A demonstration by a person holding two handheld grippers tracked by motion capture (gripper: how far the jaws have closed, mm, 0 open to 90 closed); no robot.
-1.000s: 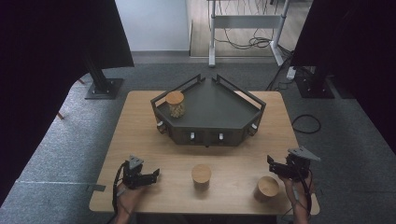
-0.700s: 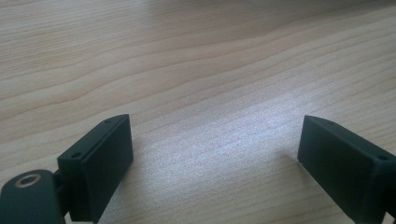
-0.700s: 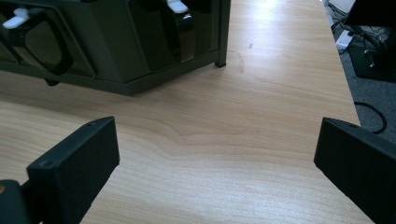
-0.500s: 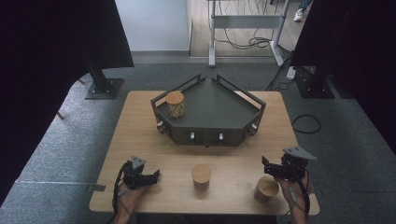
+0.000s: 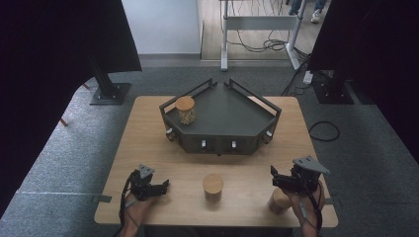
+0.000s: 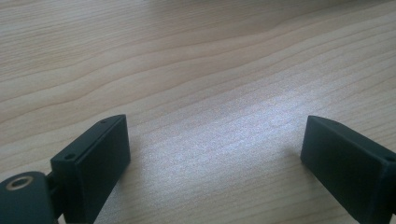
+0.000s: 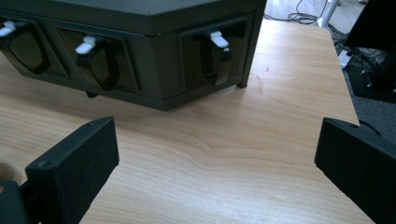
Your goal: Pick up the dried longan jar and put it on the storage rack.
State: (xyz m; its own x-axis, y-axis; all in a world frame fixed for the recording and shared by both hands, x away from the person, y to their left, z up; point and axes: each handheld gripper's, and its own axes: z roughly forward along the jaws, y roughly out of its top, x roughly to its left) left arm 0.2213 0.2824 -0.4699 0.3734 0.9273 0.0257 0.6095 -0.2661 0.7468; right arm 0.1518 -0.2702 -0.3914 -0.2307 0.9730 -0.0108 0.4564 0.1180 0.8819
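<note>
A wooden-lidded jar stands on the table near the front middle. A second jar stands at the front right, partly hidden under my right gripper. That gripper hangs just above it, open, and points left. Its jaws have just been opening and hold nothing; in the right gripper view only bare wood lies between them. A third jar stands on the left of the dark tray. My left gripper rests at the front left, open. Its jaws have just been opening over bare table.
The dark tray has raised rails and a front face with white-tipped latches, seen close ahead in the right gripper view. Wooden table on grey carpet. Black stands and cables lie beyond the table's edges.
My right gripper has risen and moved left, and now partly covers the front right jar. The left gripper has stayed in place.
</note>
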